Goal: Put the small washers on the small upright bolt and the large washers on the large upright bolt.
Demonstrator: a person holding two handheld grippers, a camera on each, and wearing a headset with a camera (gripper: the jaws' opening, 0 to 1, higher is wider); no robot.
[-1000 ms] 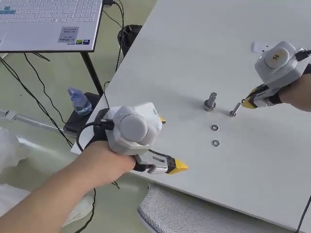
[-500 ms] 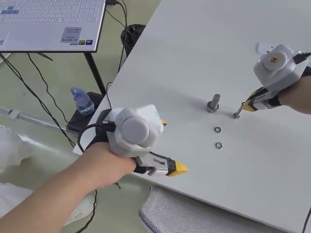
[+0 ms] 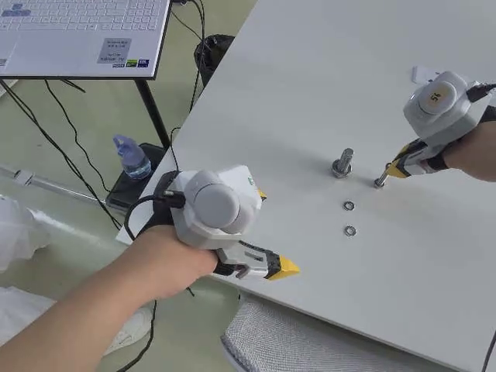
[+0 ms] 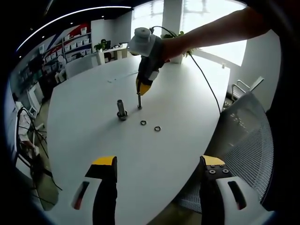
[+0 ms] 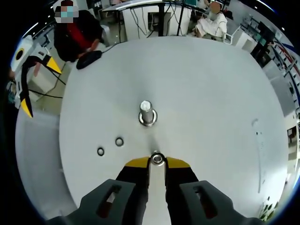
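Hovering wide open over the near edge of the desk, the left gripper is held empty. The right gripper is seen narrowed on a small washer atop the small upright bolt, beside the large upright bolt, with two loose washers lying nearby. Print on the laptop stickers cannot be read.

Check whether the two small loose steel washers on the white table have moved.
No. The upper steel washer and lower steel washer keep their earlier spacing from the large upright steel bolt; only the camera shifted.
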